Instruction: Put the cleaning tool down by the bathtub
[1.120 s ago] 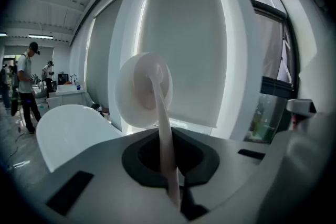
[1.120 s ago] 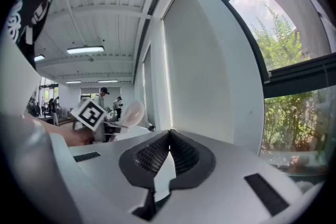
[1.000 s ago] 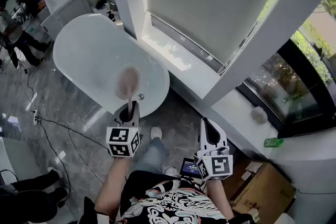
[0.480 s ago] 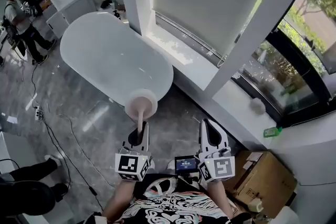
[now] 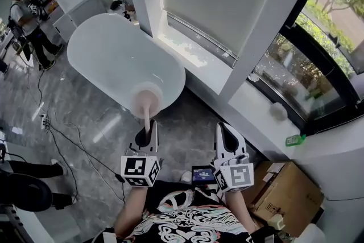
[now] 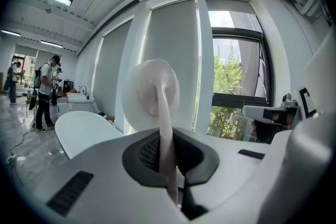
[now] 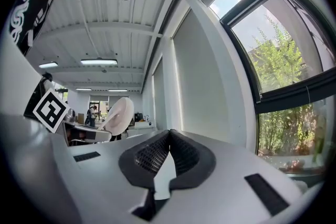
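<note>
Two grippers were seen, and only the left gripper [image 6: 166,150] was occupied. Its jaws were closed tight on the thin pink handle of the cleaning tool [image 5: 145,102]. The tool was held upright, so that its round pale head stood above the jaws. In the head view this head was seen over the near end of the bathtub [image 5: 111,57], so the tool was in the air and not yet put down. It was probably gripped low on the handle so that the head stood clear of the person's body.

The right gripper [image 7: 168,153] was closed too, with nothing between its jaws. It was held just beside the left one and seemed to have no part in the work.

The bathtub stood along the window wall, with grey floor [image 5: 105,122] free on its near side, where a place for the tool could be judged possible. Black cables [image 5: 60,136] were laid across this floor near the tub and should be avoided. A cardboard box [image 5: 287,199] stood to the right, well apart. A person [image 5: 25,14] stood beyond the far end of the tub.
</note>
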`<action>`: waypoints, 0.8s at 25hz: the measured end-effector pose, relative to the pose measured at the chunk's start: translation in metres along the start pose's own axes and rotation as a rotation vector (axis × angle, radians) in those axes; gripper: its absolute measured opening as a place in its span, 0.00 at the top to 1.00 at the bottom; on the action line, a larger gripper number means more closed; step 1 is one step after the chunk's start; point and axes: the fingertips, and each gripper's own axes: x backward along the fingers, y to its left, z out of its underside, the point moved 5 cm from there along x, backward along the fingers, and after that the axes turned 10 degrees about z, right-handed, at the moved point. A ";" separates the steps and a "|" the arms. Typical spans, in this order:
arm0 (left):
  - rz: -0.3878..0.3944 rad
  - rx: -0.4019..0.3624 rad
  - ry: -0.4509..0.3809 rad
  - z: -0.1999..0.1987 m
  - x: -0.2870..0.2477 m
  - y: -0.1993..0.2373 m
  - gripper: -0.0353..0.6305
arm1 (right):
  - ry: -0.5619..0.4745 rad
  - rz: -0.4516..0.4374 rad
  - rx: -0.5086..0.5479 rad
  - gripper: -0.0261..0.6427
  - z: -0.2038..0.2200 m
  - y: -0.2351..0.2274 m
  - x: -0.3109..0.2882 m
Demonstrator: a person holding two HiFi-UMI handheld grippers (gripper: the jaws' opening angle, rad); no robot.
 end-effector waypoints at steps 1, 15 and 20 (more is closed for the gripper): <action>0.002 0.001 -0.001 -0.001 -0.002 -0.002 0.93 | 0.002 -0.003 0.000 0.92 0.001 -0.002 0.000; 0.077 -0.037 0.005 -0.029 -0.103 0.010 0.93 | 0.005 0.061 0.034 0.92 -0.006 -0.045 -0.067; 0.106 -0.014 0.014 -0.042 -0.163 0.040 0.93 | 0.021 0.085 0.063 0.92 -0.004 -0.057 -0.130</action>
